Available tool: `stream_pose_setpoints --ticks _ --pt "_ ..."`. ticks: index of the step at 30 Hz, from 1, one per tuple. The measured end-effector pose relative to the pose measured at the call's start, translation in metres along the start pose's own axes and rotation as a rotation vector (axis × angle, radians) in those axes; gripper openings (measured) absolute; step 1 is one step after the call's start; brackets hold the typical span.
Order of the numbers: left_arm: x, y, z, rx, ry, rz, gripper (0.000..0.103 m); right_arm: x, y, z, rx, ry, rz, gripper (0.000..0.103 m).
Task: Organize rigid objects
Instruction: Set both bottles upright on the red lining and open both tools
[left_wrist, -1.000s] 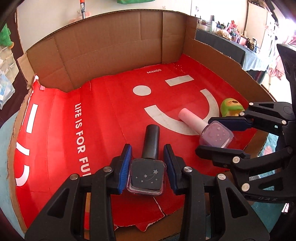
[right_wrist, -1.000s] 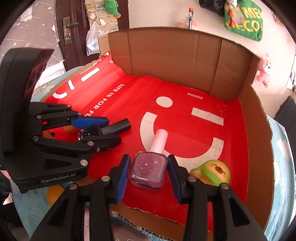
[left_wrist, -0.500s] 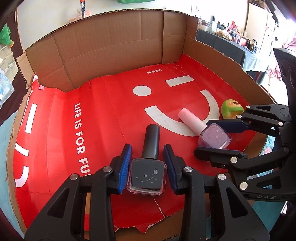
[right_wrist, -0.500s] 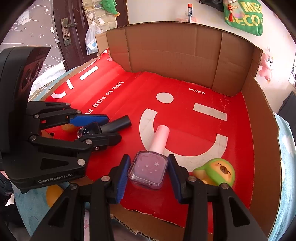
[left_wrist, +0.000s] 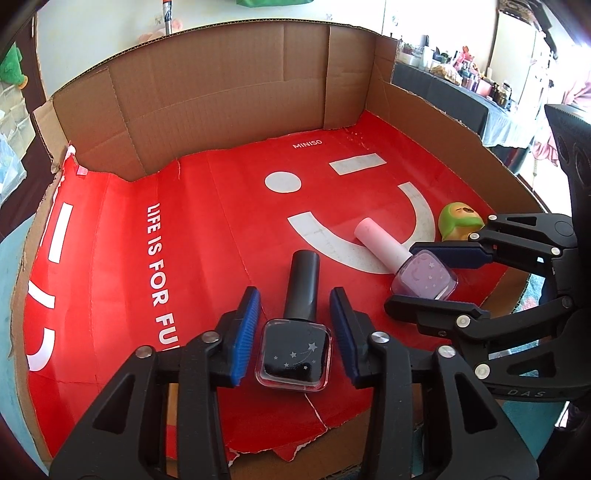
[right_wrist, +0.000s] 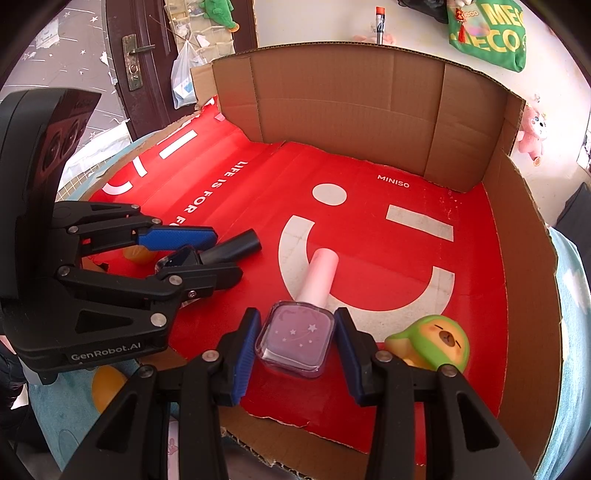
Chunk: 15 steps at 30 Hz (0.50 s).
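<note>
Since the earlier left-wrist frame, the left gripper (left_wrist: 294, 325) has just been opening its jaws: its blue pads (left_wrist: 245, 334) now stand clear of the dark nail polish bottle (left_wrist: 295, 352), with a visible gap on each side, where before they sat tight against the glass. That bottle lies flat between them at lower centre, black cap pointing up the frame.

Nothing else has shifted. A cardboard box (left_wrist: 221, 99) fills both views, its floor covered by a red paper sheet (left_wrist: 229, 229) printed in white with "MINISO", "LIFE IS FOR FU…" (the rest hidden behind the left gripper) and a winking smile. The sheet's near edge is torn.

In the right-wrist view the right gripper (right_wrist: 295, 332) sits at lower centre around the lilac nail polish bottle (right_wrist: 297, 339), which lies flat with its pink cap pointing up the frame; the pads appear to touch its sides, gripping it, though the contact is hard to confirm. The left gripper's body, at the left of that view, reads "GenRobot.AI"; the right one's, at lower right of the left-wrist view, shows only "DAS", cut off.

A small green-and-orange toy figure (right_wrist: 432, 343) sits just beside the right gripper, partly hidden by its finger. A green bag (right_wrist: 491, 33) at upper right bears cropped yellow letters.
</note>
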<state>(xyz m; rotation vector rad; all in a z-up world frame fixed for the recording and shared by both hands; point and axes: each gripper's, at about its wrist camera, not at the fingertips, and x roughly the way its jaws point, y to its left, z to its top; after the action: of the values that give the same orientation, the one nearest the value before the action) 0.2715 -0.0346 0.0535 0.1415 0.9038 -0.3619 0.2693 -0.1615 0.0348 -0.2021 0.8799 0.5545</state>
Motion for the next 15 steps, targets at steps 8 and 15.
stream_pose_setpoints --ticks 8,15 --pt "-0.008 0.001 0.001 -0.008 -0.033 0.007 0.052 -0.001 0.000 0.000 0.002 -0.005 -0.004 0.045" --pt "-0.020 0.003 0.002 -0.017 -0.067 0.009 0.061 -0.005 0.000 -0.001 0.004 -0.010 -0.010 0.047"
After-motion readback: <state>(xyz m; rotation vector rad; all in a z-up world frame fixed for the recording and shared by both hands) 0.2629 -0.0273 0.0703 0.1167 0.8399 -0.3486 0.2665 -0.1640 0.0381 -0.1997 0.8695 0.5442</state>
